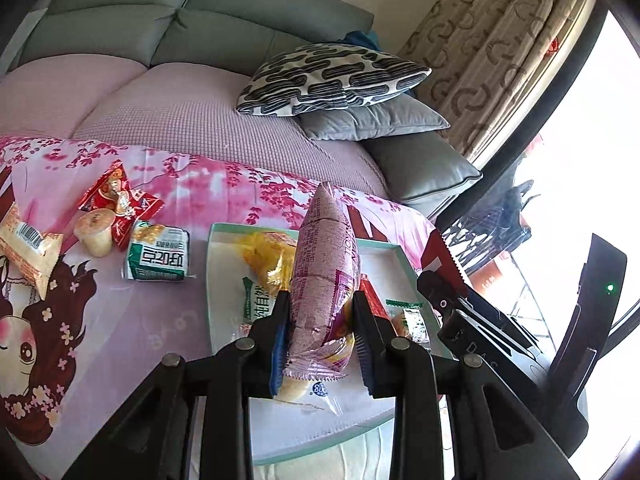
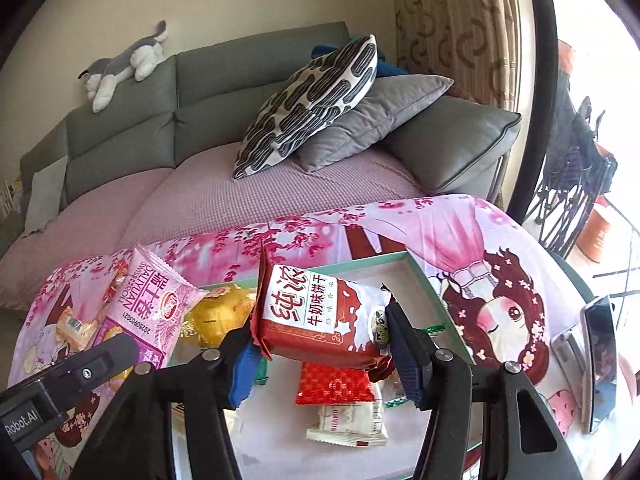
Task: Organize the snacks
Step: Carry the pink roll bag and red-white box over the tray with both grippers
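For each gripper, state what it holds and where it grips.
Left gripper: pink snack packet, pinched near its lower end. Right gripper: red biscuit packet, clamped across its two ends.

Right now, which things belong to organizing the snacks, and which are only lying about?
Job:
- pink Swiss roll pack, held by left gripper
- red milk biscuit pack, held by right gripper
- green-rimmed tray
- green-white snack pack
- jelly cup

Lying about:
- patterned pillow
- plush dog
- phone
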Demonstrator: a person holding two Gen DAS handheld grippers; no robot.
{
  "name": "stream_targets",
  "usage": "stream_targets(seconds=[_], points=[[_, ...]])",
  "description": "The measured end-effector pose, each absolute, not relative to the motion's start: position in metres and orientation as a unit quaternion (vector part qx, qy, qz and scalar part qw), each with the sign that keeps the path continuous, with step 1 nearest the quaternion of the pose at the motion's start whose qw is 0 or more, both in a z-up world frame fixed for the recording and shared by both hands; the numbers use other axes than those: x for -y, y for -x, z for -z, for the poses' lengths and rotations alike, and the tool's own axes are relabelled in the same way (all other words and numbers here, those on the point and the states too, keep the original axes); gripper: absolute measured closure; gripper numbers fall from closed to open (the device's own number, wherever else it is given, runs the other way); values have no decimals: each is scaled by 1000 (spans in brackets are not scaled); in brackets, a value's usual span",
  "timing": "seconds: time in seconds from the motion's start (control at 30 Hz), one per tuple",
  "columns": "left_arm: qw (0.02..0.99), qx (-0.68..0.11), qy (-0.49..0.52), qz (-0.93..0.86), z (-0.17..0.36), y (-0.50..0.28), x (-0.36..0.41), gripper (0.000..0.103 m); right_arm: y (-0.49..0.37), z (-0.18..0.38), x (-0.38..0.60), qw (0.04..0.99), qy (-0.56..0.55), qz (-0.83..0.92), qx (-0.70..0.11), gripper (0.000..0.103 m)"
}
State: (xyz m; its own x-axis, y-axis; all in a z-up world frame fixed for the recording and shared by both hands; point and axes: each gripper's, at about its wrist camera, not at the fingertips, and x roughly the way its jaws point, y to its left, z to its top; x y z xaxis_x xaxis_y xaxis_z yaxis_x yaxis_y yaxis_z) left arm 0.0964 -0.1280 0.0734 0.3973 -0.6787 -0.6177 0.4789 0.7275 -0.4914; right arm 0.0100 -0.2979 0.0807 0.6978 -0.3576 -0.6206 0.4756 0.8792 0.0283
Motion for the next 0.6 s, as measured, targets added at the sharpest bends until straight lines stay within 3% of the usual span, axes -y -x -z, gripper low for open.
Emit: stream_targets(seconds=[0.6], points=[[817,-446,81,357,-44,-94,185,72,-23,-37,341,894,-113,246,-357,42]])
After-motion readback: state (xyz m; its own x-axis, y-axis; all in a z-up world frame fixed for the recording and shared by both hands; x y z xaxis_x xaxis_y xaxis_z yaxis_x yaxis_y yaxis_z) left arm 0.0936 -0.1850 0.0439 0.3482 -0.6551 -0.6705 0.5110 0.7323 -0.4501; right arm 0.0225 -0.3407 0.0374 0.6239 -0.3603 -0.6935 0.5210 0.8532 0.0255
